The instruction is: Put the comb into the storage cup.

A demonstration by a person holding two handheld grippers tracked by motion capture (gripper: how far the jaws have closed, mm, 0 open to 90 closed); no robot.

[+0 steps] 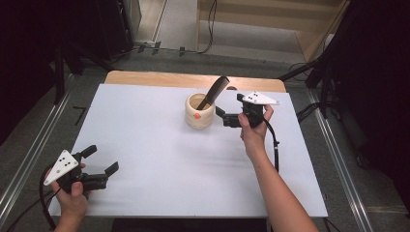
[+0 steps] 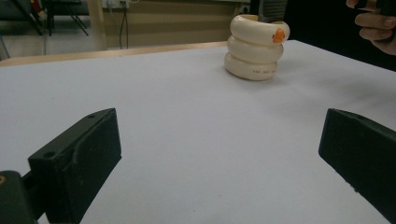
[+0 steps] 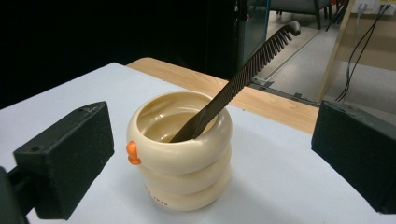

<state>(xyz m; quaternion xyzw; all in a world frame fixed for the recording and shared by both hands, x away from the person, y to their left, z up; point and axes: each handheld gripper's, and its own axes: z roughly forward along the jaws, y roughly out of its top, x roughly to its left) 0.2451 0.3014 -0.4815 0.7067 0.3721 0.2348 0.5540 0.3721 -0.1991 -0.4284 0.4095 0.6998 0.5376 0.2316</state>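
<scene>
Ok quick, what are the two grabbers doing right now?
Left gripper: open, holding nothing, low over the table.
Right gripper: open, holding nothing, beside the cup with the comb.

In the right gripper view the lower end of the comb (image 3: 243, 74) is sunk out of sight inside the cream cup (image 3: 180, 154), and the small lettering low on the cup's wall is too tiny to read. In the left gripper view the top edge cuts the comb off just above the cup's rim, so hardly more than a dark stub shows, and the other hand (image 2: 373, 23) is clipped by the upper right corner. In the high view the near edge of the desk (image 1: 145, 145) meets the bottom edge, where both forearms are cut off.
</scene>
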